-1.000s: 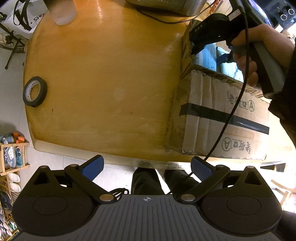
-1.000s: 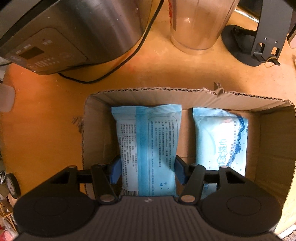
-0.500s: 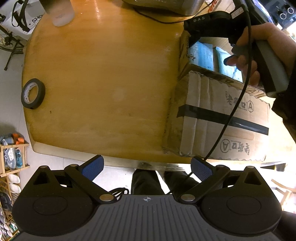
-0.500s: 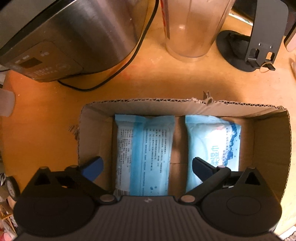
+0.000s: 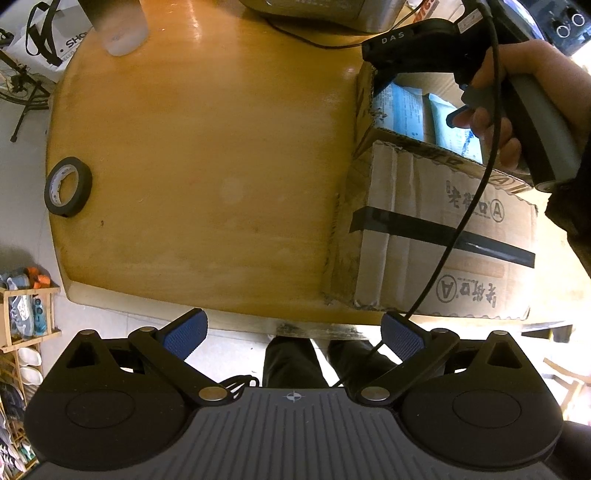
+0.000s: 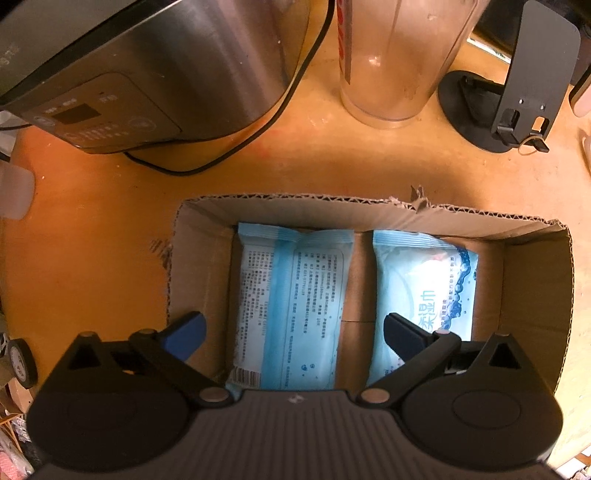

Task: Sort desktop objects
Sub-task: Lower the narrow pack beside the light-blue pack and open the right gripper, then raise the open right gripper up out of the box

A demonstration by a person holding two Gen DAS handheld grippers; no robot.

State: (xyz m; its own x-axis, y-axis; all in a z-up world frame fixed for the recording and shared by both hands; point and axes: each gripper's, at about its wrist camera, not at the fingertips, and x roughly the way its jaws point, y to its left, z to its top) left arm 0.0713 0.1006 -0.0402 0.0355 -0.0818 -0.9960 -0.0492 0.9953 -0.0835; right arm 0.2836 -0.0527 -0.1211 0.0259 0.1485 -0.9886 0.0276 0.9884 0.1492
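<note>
Two light-blue wet-wipe packs lie side by side on the floor of an open cardboard box (image 6: pixel 532 295): the left pack (image 6: pixel 291 306) shows its printed back, the right pack (image 6: pixel 421 291) its front. My right gripper (image 6: pixel 293 332) hangs open above the left pack, pointing down, its pads apart from the pack. In the left wrist view the same box (image 5: pixel 436 236) stands at the table's right with a hand holding the right gripper's handle over it. My left gripper (image 5: pixel 293 336) is open and empty over the table's near edge. A roll of black tape (image 5: pixel 67 185) lies at the table's left edge.
Behind the box stand a steel appliance (image 6: pixel 155 66) with a black cord (image 6: pixel 236 147), a clear plastic cup (image 6: pixel 391 59) and a black stand (image 6: pixel 509 92). A translucent cup (image 5: pixel 118 26) sits at the far left. Bare wooden tabletop (image 5: pixel 207 155) spreads left of the box.
My right gripper opened and let go of the left wipe pack, which now lies flat in the box. The gripper sits a little higher. The left gripper kept still.
</note>
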